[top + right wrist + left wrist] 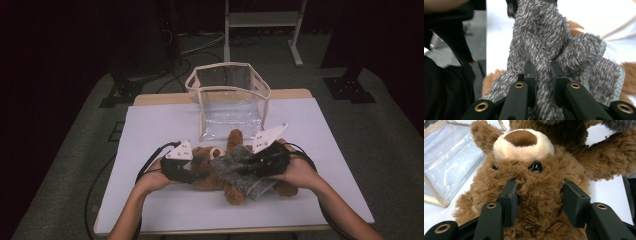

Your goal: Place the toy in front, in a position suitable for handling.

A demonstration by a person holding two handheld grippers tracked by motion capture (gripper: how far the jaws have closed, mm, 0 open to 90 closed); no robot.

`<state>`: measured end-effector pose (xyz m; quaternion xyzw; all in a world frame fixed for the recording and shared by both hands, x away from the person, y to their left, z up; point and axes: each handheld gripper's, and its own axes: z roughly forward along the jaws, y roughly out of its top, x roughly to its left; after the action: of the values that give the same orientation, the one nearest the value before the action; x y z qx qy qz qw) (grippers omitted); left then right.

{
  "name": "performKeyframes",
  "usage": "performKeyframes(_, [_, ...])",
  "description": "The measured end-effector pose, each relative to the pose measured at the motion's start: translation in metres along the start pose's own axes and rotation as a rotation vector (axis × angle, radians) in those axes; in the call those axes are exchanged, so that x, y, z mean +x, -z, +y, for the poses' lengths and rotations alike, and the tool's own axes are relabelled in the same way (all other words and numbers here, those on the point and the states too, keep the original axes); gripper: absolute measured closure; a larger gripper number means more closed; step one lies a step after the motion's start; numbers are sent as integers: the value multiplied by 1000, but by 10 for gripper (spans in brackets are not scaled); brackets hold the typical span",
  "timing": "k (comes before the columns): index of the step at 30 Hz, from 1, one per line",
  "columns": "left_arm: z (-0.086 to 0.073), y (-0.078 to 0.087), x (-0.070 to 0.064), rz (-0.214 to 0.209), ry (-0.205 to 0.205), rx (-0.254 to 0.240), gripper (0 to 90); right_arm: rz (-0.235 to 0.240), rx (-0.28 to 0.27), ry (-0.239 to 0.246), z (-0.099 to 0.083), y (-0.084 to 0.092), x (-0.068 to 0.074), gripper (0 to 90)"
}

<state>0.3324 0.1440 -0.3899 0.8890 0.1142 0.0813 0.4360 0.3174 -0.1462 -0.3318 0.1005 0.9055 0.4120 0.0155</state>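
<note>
Left tool [537, 195] clamped on bear [534, 170] — hold firm. Right tool [543, 72] pinched on grey cloth [541, 37] — pull slow, no yanking, over bear on table [150, 125].

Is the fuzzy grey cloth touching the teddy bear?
Touching. The high view shows the grey cloth draped right over the teddy bear, covering its body.

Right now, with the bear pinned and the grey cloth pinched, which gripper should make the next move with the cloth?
Right. The right gripper is already shut on the grey cloth draped over the teddy bear, so it can likely pull the cloth. The left gripper clamps the bear's head and best steadies it.
</note>
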Motion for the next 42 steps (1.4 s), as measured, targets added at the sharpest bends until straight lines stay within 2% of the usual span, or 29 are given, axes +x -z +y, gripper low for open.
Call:
performKeyframes(2, [-1,0,-1,0,2,-4,498,31,-18,-14,3,-8,1,782])
performKeyframes(5, [-1,1,0,13,6,-6,498,52,15,4,3,-25,9,782])
performKeyframes(7, [-2,1,2,23,13,-9,499,45,52,17,-3,-35,14,782])
performKeyframes(10, [-3,1,4,37,30,-12,498,30,96,13,-17,-41,21,781])
performKeyframes(14, [-2,2,5,40,35,-11,496,19,139,-2,-39,-37,26,781])
performKeyframes(17, [-1,1,4,30,35,-11,497,18,145,-17,-49,-30,27,780])
performKeyframes(20, [-1,1,3,19,28,-7,498,14,96,-16,-41,-19,28,779])
performKeyframes(23, [-1,1,2,12,22,-8,498,-15,44,6,-23,-13,28,778])
performKeyframes(25, [-1,1,1,6,16,-7,498,-40,29,22,-12,-16,27,778])
performKeyframes(27, [-2,2,2,7,19,-9,496,-59,44,33,-7,-25,24,778])
performKeyframes(31, [-4,3,4,21,31,-16,496,-82,117,44,-16,-42,25,778])
performKeyframes(34, [-4,3,5,30,42,-21,496,-92,152,46,-30,-44,27,779])
performKeyframes(38, [-4,3,4,23,49,-23,497,-100,152,16,-43,-29,28,779])
performKeyframes(40, [-4,2,4,10,50,-15,497,-95,134,3,-46,-21,28,779])
performKeyframes(42, [-3,1,3,-1,47,-14,498,-96,107,10,-43,-15,28,779])
